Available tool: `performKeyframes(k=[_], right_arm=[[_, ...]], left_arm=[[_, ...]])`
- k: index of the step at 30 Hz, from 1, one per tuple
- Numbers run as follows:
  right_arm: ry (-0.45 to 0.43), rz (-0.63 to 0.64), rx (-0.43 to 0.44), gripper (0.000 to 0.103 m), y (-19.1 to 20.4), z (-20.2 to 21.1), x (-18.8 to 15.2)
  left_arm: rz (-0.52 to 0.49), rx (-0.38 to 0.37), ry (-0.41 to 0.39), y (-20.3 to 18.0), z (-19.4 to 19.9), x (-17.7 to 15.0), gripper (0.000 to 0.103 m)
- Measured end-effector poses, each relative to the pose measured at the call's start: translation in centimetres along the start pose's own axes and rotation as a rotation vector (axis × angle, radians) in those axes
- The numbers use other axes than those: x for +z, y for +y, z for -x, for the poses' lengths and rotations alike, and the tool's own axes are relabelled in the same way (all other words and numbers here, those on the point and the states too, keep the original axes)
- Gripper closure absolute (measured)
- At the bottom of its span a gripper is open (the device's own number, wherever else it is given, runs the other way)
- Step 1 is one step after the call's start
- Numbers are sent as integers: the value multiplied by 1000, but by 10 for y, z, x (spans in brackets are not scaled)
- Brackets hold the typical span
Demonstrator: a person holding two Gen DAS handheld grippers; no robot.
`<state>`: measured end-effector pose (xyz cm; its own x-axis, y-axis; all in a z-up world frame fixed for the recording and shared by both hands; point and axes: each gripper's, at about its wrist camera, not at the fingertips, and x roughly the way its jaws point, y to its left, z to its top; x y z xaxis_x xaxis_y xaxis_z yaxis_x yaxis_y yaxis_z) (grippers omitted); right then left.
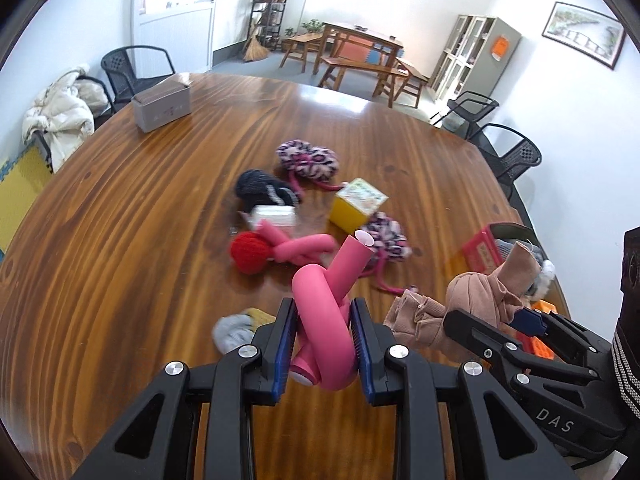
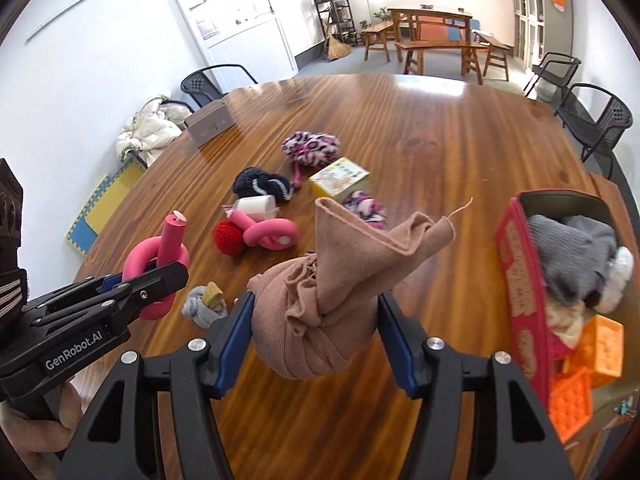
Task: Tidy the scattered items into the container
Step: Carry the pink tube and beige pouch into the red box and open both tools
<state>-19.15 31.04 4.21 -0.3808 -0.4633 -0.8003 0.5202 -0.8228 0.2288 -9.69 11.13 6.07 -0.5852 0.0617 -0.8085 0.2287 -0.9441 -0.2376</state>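
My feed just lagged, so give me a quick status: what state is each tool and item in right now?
Left tool: shut on pink foam twist, lifted.
Right tool: shut on tan sock bundle, lifted.
Red box: open, partly filled with grey cloth.
Second pink twist: on table, against red ball.
Yellow cube: on table.
Grey sock: on table.

Bare table (image 2: 440, 152) lies open toward the red box (image 2: 520, 280) — clutter crowds the middle, around the yellow carton (image 2: 340, 178).
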Motion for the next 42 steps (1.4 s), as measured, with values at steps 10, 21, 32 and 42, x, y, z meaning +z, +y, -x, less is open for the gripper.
performKeyframes(k=[10, 21, 32, 42], right_arm=[[-64, -61, -61, 39, -67, 64, -19], [-135, -156, -152, 38, -156, 125, -41], [-161, -299, -218, 38, -241, 158, -60], [-147, -273, -192, 38, -250, 150, -57]], left_arm=[[-89, -56, -7, -93, 7, -15, 74], [-163, -139, 0, -189, -1, -28, 74], [-226, -196, 16, -258, -17, -21, 74], [-281, -194, 0, -293, -34, 11, 74]])
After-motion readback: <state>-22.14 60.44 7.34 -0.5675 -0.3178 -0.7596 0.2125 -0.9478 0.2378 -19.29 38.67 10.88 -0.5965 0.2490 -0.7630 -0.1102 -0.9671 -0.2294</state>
